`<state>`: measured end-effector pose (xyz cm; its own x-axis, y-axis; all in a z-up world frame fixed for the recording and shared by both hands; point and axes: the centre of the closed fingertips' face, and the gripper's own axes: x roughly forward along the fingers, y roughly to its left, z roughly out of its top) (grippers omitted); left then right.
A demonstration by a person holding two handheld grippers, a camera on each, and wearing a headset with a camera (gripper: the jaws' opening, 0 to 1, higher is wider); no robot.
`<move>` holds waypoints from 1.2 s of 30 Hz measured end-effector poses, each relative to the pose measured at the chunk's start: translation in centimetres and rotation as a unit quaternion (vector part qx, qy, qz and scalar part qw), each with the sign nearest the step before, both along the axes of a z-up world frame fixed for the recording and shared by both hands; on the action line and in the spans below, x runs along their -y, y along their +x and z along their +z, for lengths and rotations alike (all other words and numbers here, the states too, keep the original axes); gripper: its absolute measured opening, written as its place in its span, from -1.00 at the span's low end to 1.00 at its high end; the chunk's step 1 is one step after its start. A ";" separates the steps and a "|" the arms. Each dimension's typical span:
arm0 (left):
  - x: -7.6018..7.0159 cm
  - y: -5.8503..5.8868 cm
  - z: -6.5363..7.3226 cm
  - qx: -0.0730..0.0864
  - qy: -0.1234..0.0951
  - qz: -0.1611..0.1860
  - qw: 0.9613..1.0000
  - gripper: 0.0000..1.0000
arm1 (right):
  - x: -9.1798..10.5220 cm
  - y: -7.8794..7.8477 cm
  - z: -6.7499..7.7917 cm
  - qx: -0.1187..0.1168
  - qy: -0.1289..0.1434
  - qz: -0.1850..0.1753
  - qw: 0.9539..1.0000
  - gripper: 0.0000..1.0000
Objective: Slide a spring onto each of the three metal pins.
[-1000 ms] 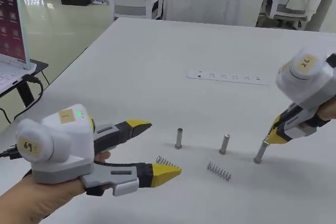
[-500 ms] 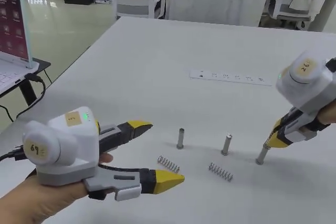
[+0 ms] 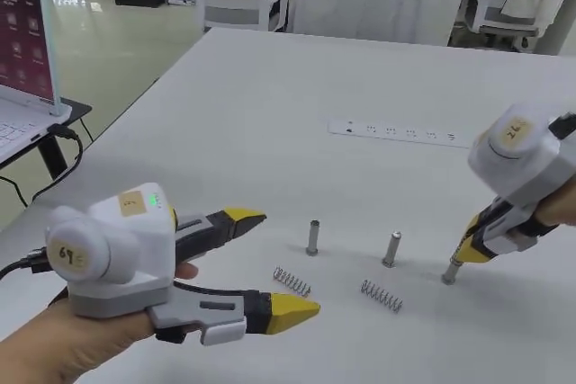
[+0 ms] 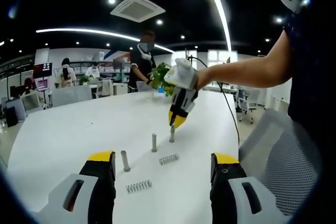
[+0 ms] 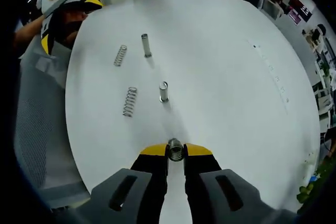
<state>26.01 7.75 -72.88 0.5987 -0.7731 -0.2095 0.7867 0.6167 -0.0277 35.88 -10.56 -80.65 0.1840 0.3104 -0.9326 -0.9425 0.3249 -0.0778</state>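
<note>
Three metal pins stand upright on the white table: left pin (image 3: 313,236), middle pin (image 3: 392,247), right pin (image 3: 447,270). My right gripper (image 3: 468,252) sits at the top of the right pin, shut on a spring (image 5: 175,150) seen end-on between its yellow tips. Two loose springs lie flat in front of the pins, one (image 3: 292,281) near the left pin and one (image 3: 381,295) below the middle pin. My left gripper (image 3: 279,263) is open with nothing in it, its tips just left of the nearer spring. From the left gripper view (image 4: 163,177) the pins (image 4: 154,142) lie ahead.
A white power strip (image 3: 391,132) lies flat further back on the table (image 3: 234,114). A laptop (image 3: 18,42) stands on a side stand at the left, with office chairs (image 3: 360,6) beyond the table's far edge. People stand in the background (image 4: 142,61).
The right gripper stays at the right pin, a little lower on it. The left gripper has drawn back slightly, so the near spring lies fully in sight. The head camera shifted.
</note>
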 end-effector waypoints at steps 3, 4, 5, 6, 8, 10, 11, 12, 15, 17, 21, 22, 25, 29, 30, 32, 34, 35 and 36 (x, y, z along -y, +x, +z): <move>0.0 -0.1 0.0 -0.001 0.001 -0.001 1.000 0.39 | 0.0 0.0 -0.4 0.002 -0.004 0.000 1.000 -0.83; 0.0 -0.1 0.0 0.000 0.001 -0.002 1.000 0.39 | -0.1 0.0 -0.4 0.002 -0.005 0.001 1.000 -0.83; 0.0 -0.1 0.0 -0.001 0.002 -0.002 1.000 0.39 | -0.1 0.0 -0.5 0.003 -0.006 0.001 1.000 -0.83; 0.1 -0.1 0.0 -0.001 0.002 -0.002 1.000 0.39 | -0.1 0.0 -0.6 0.003 -0.006 0.001 1.000 -0.83; 0.1 -0.2 0.0 -0.001 0.002 -0.002 1.000 0.39 | -0.1 0.0 -0.8 0.003 -0.006 0.000 1.000 -0.83; 0.1 -0.2 0.0 -0.001 0.002 -0.003 1.000 0.38 | -0.2 0.1 -1.0 0.003 -0.005 -0.001 1.000 -0.83; 0.1 -0.2 0.0 -0.001 0.003 -0.003 1.000 0.38 | -0.1 0.3 -1.3 0.003 -0.006 -0.002 1.000 -0.83; 0.1 -0.2 0.0 -0.001 0.003 -0.003 1.000 0.38 | -0.1 0.4 -1.5 0.004 -0.006 -0.002 1.000 -0.82; 0.1 -0.2 0.0 -0.001 0.003 -0.003 1.000 0.38 | -0.2 0.4 -1.7 0.004 -0.006 -0.002 1.000 -0.82; 0.1 -0.2 0.0 -0.002 0.003 -0.003 1.000 0.37 | -0.3 0.5 -1.9 0.003 -0.006 -0.003 1.000 -0.82; 0.1 -0.2 0.0 -0.002 0.003 -0.003 1.000 0.37 | -0.2 0.6 -2.2 0.005 -0.006 -0.006 1.000 -0.82; 0.2 -0.2 0.0 -0.002 0.003 -0.004 1.000 0.37 | -0.2 0.7 -2.4 0.003 -0.006 -0.007 1.000 -0.82; 0.2 -0.2 0.0 -0.002 0.004 -0.004 1.000 0.37 | -0.2 0.9 -2.5 0.006 -0.006 -0.009 1.000 -0.82; 0.2 -0.2 -0.1 -0.002 0.004 -0.004 1.000 0.37 | 0.0 0.8 -2.9 0.004 -0.009 -0.011 1.000 -0.82; 0.2 -0.2 -0.1 -0.002 0.004 -0.004 1.000 0.37 | 0.0 0.8 -3.0 0.005 -0.011 -0.011 1.000 -0.82; 0.2 -0.3 -0.1 -0.002 0.004 -0.004 1.000 0.36 | 0.2 0.9 -3.3 0.004 -0.014 -0.012 1.000 -0.82; 0.2 -0.2 -0.1 -0.002 0.004 -0.003 1.000 0.36 | 0.1 1.0 -3.2 0.007 -0.011 -0.013 1.000 -0.81; 0.2 -0.2 -0.1 -0.002 0.003 -0.003 1.000 0.36 | 0.1 1.0 -3.2 0.006 -0.011 -0.014 1.000 -0.81; 0.2 -0.2 -0.1 -0.002 0.003 -0.003 1.000 0.36 | 0.1 1.0 -3.2 0.006 -0.011 -0.014 1.000 -0.80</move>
